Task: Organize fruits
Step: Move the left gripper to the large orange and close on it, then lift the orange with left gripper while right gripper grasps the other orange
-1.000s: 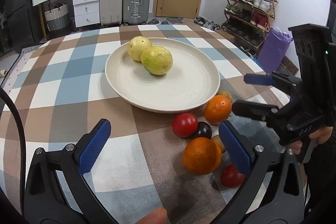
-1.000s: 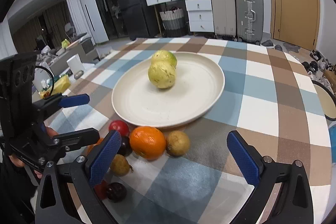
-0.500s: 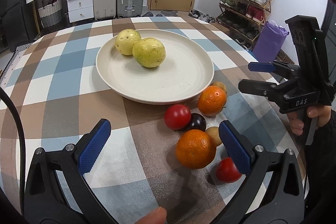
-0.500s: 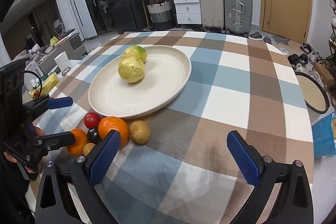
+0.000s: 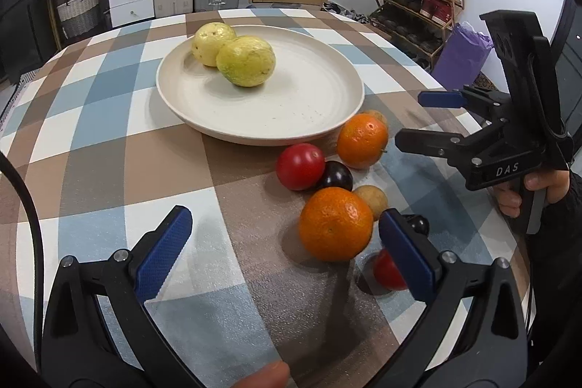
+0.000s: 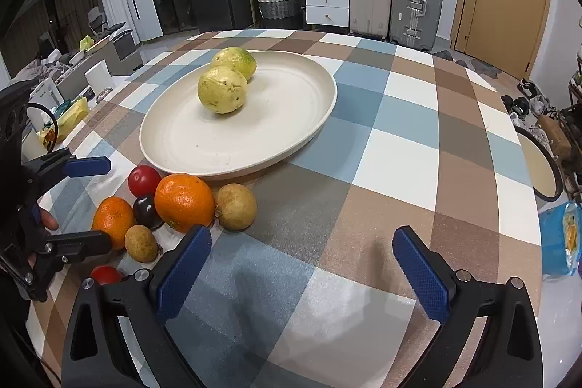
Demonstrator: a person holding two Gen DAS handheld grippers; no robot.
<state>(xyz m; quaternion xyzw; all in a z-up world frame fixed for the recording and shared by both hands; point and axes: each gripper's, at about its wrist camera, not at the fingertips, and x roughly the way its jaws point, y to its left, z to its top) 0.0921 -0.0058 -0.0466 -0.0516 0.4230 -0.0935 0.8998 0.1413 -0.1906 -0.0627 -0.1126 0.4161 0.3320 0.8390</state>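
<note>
Both tools — left (image 5: 283, 250) and right (image 6: 298, 264) — have drawn nearer the loose fruit, released and empty; next pick: lower-right orange (image 5: 335, 223).

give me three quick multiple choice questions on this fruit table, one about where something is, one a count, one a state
1. Where do the two oranges lie?
A. on the plate
B. on the tablecloth beside the plate
C. in a gripper

2. How many yellow-green fruits are on the plate?
A. one
B. two
C. four

3. How is the left gripper?
A. open, holding nothing
B. shut on an orange
C. shut on the plate rim

Answers:
1 B: the near orange and far orange sit on the tablecloth, off the plate.
2 B: two yellow-green fruits touch on it.
3 A: the left gripper has its jaws spread wide, empty.
</note>
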